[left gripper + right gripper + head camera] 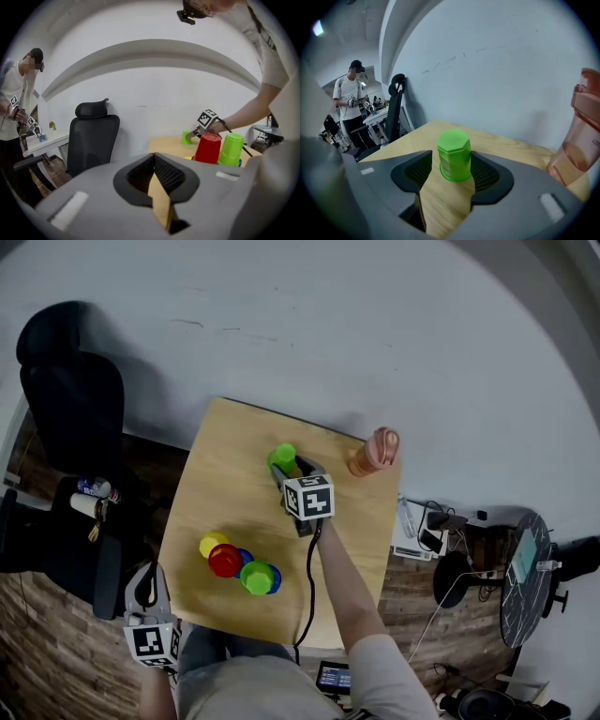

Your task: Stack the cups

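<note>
A light green cup [282, 457] [453, 155] stands upside down near the far edge of the wooden table [220, 474]. My right gripper [287, 467] [452, 164] is open around it, one pad on each side, with small gaps showing. Near the front edge is a group of upside-down cups: yellow [212, 544], red [225, 561] [208, 147] and green [255, 577] [231, 149], with blue cups [273, 580] partly hidden beneath them. My left gripper [142, 582] [153, 158] is shut and empty, off the table's front left corner.
A pink bottle [377, 450] [581, 136] stands at the table's far right corner, close to the right gripper. A black office chair [70, 390] [91, 136] is left of the table. A person [18, 98] stands at another desk in the background.
</note>
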Demonstrator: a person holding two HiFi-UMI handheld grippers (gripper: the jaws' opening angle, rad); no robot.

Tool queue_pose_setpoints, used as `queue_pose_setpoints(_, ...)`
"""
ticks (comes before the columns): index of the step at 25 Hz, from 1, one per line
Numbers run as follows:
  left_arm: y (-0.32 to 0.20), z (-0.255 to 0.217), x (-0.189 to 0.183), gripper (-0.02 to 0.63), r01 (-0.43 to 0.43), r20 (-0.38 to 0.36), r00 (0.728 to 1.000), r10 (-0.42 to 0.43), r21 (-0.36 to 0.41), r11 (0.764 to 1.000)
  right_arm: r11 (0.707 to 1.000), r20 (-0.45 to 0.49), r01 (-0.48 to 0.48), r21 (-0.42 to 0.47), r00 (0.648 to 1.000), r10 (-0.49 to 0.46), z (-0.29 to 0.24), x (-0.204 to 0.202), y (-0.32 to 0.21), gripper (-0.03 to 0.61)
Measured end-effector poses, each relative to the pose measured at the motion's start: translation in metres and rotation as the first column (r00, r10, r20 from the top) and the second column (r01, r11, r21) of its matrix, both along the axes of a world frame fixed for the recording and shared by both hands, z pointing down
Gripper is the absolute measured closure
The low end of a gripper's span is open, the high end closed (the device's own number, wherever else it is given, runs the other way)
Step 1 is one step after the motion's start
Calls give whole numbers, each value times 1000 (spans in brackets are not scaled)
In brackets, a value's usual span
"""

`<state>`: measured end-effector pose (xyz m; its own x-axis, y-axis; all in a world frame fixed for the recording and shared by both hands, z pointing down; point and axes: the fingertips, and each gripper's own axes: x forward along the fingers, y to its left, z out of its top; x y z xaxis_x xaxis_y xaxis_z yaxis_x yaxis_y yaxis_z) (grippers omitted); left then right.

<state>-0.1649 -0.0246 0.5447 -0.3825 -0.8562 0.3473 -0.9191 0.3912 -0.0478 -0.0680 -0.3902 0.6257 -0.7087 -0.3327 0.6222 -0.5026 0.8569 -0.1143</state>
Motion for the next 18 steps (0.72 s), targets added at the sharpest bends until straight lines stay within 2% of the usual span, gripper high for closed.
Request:
queue_pose_setpoints(4,11,0,-7,555,21,3,1000,-21,-11,1000,998,-25,-28,51,999,29,1,-2,-6,347)
queue_pose_setpoints(6,12,-2,-10,555,21,8,1000,-21,-6,1000,997,-16,-39,61,999,40,-5,0,-6,370)
queue_pose_setpoints(13,0,-15,-9,555,-44,32,999,43,35,998,995,112,-58,77,992,49,-64,21,16,377)
queue_pose_setpoints(18,-15,-25,-5,555,-131,40,991,128,81,988,992,199,-81,95,978,60,-119,51,54,377)
